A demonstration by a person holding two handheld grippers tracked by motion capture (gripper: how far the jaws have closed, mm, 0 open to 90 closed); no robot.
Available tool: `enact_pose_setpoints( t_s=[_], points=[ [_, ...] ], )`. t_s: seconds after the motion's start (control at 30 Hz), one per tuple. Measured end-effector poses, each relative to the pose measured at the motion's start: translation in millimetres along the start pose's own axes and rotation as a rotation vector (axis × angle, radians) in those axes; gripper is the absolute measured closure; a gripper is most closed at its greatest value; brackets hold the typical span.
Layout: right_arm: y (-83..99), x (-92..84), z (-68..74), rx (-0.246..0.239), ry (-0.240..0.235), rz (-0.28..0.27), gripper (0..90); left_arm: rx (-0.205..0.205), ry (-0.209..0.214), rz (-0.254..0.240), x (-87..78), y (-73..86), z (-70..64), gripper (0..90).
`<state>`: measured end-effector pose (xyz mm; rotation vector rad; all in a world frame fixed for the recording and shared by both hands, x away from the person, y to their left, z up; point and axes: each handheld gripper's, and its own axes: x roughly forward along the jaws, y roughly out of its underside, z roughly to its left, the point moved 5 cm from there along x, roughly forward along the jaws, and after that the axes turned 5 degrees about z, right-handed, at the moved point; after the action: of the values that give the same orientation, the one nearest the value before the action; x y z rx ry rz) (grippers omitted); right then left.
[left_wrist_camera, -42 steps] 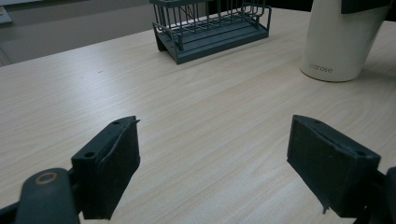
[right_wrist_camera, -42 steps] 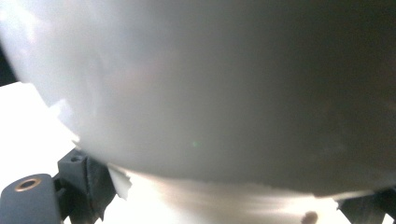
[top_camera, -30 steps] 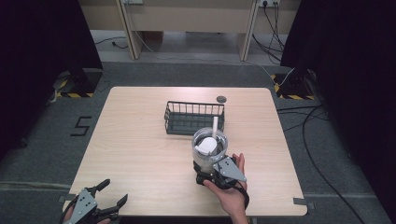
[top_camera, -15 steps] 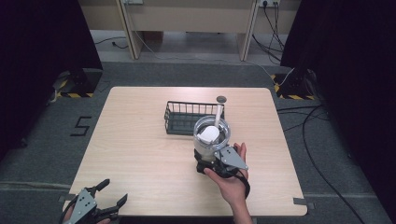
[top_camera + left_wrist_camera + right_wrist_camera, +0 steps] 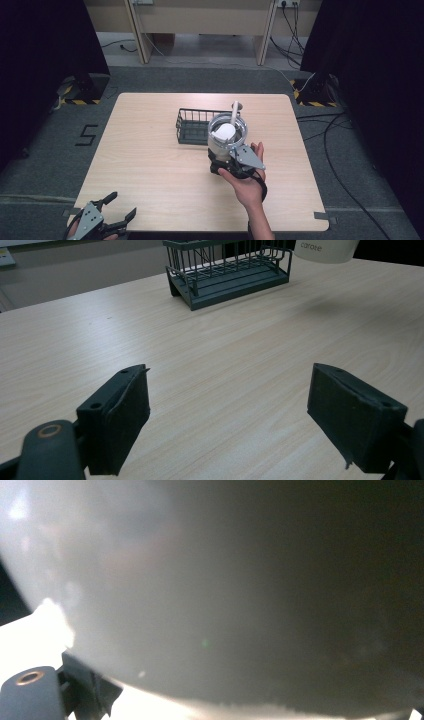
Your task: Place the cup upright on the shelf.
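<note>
At the near left corner of the surface (image 5: 150,165), the left gripper (image 5: 112,220) has its jaws wide apart and holds nothing. Farther in, the right gripper (image 5: 227,165) carries a white cup (image 5: 227,135) lifted above the wood; the jaws look closed on its side, pressed close against the wall. A white stick (image 5: 234,112) stands inside the cup. Just behind the cup is a dark wire basket (image 5: 192,127).

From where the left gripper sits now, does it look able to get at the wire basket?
Probably yes. The left gripper hovers open at the table's near left corner, and the tabletop between it and the wire basket lies bare. The white cup held by the right gripper stands off to one side.
</note>
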<state>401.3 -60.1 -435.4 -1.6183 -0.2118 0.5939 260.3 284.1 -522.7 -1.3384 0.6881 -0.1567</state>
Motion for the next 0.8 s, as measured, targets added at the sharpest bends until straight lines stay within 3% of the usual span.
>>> enact_pose_setpoints(
  t_s=[0.8],
  points=[
    [-38.7, 43.4, -12.6, 0.011, 0.017, -0.005, 10.8, -0.005, -0.001, -0.001, -0.2, -0.1, 0.4, 16.3]
  ],
)
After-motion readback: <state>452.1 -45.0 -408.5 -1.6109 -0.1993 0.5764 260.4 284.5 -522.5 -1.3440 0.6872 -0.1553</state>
